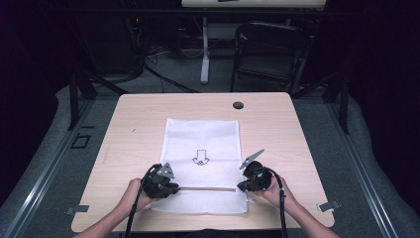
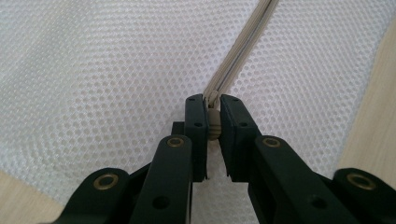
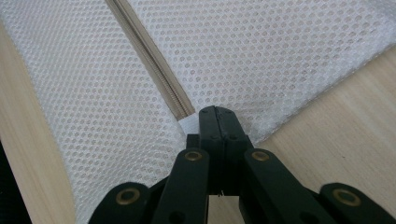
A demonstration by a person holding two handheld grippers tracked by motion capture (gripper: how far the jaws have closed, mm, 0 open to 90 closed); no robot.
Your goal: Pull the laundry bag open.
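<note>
- A white mesh bag (image 1: 202, 163) lies flat on the counter (image 1: 277, 124), near the person's edge, with a black arrow mark (image 1: 200, 158) printed at its middle.
- The zip (image 1: 208, 189) runs across the bag's near part and looks shut along all its visible length. I'd judge the opening hasn't begun, and the whole pull along the track is left to do.
- Left tongs (image 2: 213, 122) are clenched on the beige pull (image 2: 213, 125) at the zip's left end.
- Right tongs (image 3: 219, 122) are pressed tight together at the bag's right edge, just past the zip's end; they seem to pinch the mesh there, likely to anchor it.
- The mesh is fine and honeycomb-holed, soft and a little rumpled. The zip tape is beige, narrow, ribbed.
- The counter is pale wood grain with rounded corners and a dark round plug (image 1: 238, 105) at the far side.
</note>
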